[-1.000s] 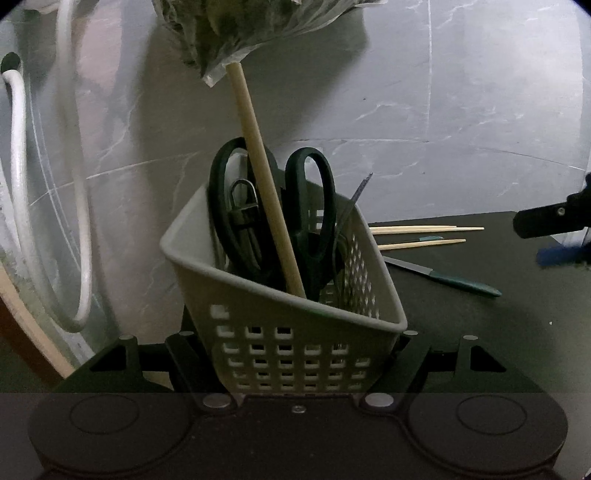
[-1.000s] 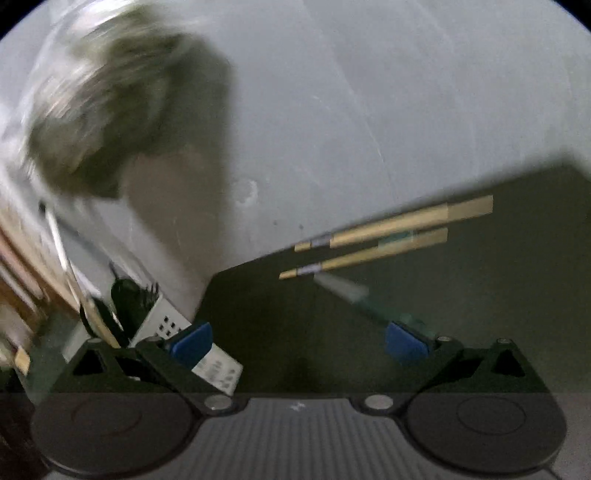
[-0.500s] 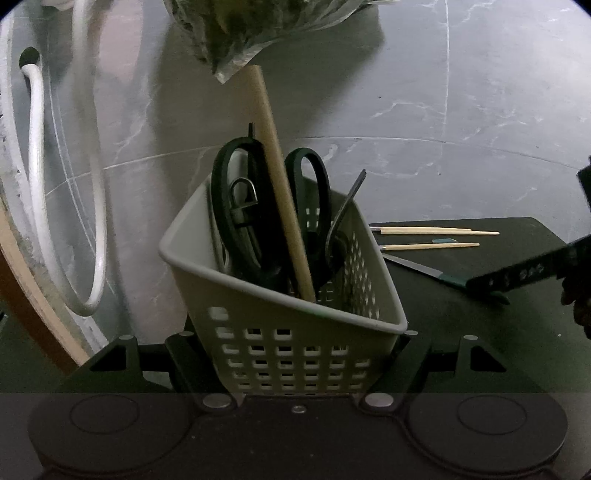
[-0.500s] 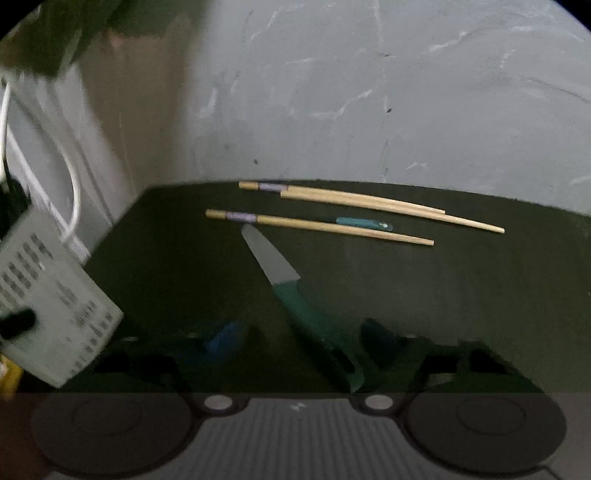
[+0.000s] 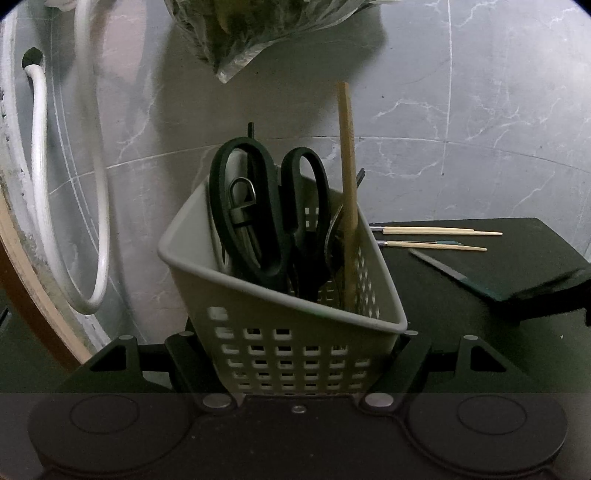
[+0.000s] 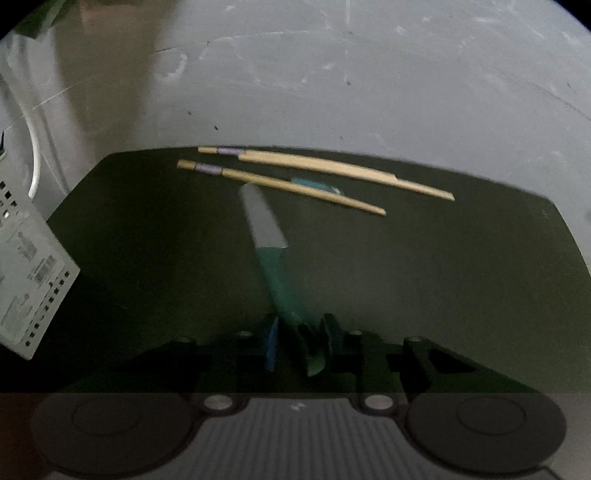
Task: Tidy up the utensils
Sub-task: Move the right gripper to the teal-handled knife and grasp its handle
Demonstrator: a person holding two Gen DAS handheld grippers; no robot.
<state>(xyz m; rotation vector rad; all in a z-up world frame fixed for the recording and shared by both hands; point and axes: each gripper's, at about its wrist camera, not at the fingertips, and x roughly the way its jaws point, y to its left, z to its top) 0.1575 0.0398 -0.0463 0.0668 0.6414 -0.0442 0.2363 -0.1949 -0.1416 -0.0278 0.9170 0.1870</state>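
Note:
My left gripper [image 5: 295,373] is shut on a pale perforated basket [image 5: 295,350], which it holds tilted. Black scissors [image 5: 258,210], a wooden stick [image 5: 347,184] and other utensils stand in the basket. A knife [image 6: 264,221] with a green handle lies on the dark mat [image 6: 443,277]. My right gripper [image 6: 301,343] is low over the handle's end, its jaws closing around it, with a gap still showing beside the blue pad [image 6: 271,343]. Chopsticks [image 6: 325,170] lie beyond the blade. From the left wrist, the knife [image 5: 439,264] and the right gripper [image 5: 546,295] show at the right.
A white hose [image 5: 40,184] loops down the grey marbled wall at the left. A plastic bag of greens [image 5: 258,29] hangs above the basket. A small teal object [image 6: 317,184] lies by the chopsticks. The basket's side [image 6: 33,280] shows at the left of the right wrist view.
The right gripper swung down over the knife and its wide jaws narrowed around the green handle. In the basket the wooden stick shifted from leaning left to standing at the right.

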